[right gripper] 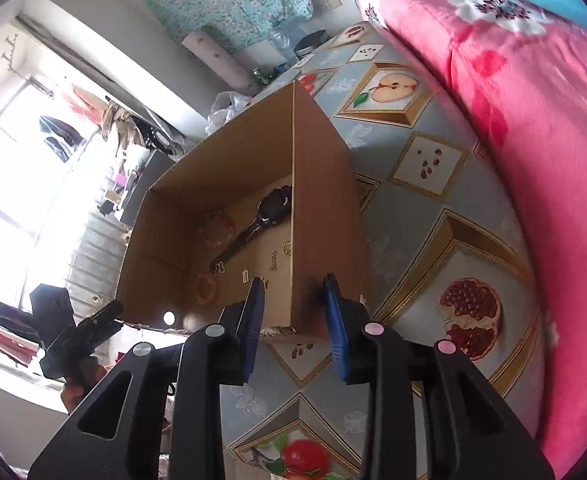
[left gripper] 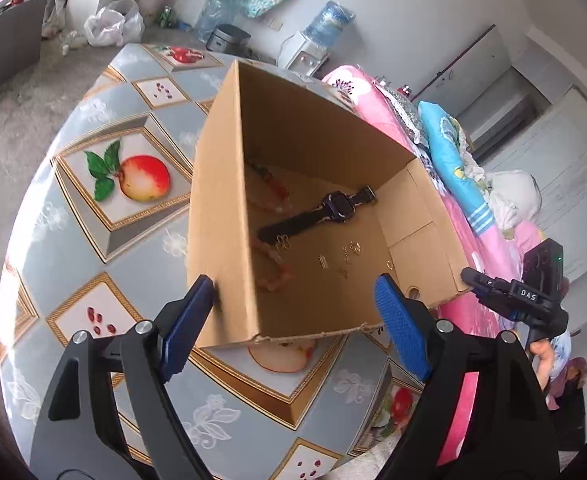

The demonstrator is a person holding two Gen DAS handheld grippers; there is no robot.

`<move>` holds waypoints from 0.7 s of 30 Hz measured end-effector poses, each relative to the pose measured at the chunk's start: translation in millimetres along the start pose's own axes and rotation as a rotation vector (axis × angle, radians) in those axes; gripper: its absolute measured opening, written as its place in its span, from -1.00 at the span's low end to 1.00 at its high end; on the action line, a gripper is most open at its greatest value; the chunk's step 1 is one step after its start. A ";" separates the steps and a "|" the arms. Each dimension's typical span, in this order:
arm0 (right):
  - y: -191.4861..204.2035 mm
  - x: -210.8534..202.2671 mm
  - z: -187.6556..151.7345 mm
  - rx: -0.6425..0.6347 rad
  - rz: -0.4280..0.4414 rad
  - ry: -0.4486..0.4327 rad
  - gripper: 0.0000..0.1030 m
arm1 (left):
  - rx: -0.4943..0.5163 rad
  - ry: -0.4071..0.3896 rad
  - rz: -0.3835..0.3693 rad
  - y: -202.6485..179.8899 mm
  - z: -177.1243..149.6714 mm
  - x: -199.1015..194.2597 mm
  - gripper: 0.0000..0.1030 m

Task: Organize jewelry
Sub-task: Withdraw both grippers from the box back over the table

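An open cardboard box (left gripper: 221, 216) stands on the fruit-print tablecloth (left gripper: 73, 248). Inside lie a black watch (left gripper: 325, 212), an orange bead necklace (left gripper: 273, 188) and several small gold pieces (left gripper: 345, 256). My left gripper (left gripper: 293, 300) is open and empty, its fingers astride the box's near corner. My right gripper (right gripper: 293, 300) is open and empty, with its fingers astride the box's side wall (right gripper: 321, 216). The watch (right gripper: 269, 208) and gold pieces (right gripper: 273, 260) also show in the right wrist view. The right gripper (left gripper: 493, 284) shows at the box's far side in the left wrist view.
A pink flowered quilt (right gripper: 533, 140) and a blue pillow (left gripper: 453, 168) lie along the table's edge. A water dispenser (left gripper: 309, 52), a rice cooker (left gripper: 225, 40) and plastic bags (left gripper: 113, 24) stand on the floor beyond. A bright window (right gripper: 21, 168) is at the left.
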State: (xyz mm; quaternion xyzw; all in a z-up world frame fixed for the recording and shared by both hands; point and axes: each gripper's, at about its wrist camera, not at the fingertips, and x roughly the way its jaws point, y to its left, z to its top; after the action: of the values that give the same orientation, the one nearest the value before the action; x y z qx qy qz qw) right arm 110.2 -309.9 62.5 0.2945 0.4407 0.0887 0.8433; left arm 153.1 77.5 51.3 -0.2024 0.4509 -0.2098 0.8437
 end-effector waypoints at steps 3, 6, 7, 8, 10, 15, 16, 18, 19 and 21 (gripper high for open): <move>-3.5 5.7 -2.4 -0.004 0.008 0.007 -0.40 | -0.013 0.006 0.009 -0.6 -1.4 2.7 0.58; -8.9 8.6 -4.3 -0.006 0.015 0.020 -0.38 | -0.026 0.017 0.028 0.4 -3.0 7.9 0.59; -10.3 7.8 -4.7 -0.003 0.019 0.022 -0.38 | -0.030 0.022 0.035 1.4 -3.9 10.0 0.59; -9.7 6.6 -5.2 -0.004 0.019 0.021 -0.38 | -0.038 0.032 0.048 1.1 -5.3 13.0 0.59; -7.8 6.8 -4.3 -0.023 0.013 0.016 -0.39 | -0.033 0.025 0.066 -1.5 -7.2 12.9 0.59; -9.4 4.7 -11.4 -0.005 0.031 0.028 -0.39 | -0.047 0.028 0.104 -5.0 -11.1 10.9 0.59; -10.3 3.8 -13.7 0.001 0.036 0.030 -0.39 | -0.053 0.031 0.105 -4.9 -12.7 9.2 0.59; -12.2 1.0 -18.7 0.013 0.043 0.032 -0.39 | -0.064 0.040 0.102 -4.3 -17.3 4.9 0.59; -12.8 -0.9 -21.5 0.016 0.045 0.032 -0.39 | -0.067 0.044 0.099 -4.2 -19.8 2.9 0.59; -13.6 -5.8 -29.2 0.022 0.051 0.033 -0.39 | -0.069 0.052 0.093 -5.3 -29.2 -3.2 0.59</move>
State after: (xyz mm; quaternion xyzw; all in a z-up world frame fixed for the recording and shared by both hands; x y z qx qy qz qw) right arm 82.0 -311.1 45.9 0.3135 0.4478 0.1101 0.8301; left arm 125.8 70.3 41.3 -0.2049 0.4885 -0.1598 0.8330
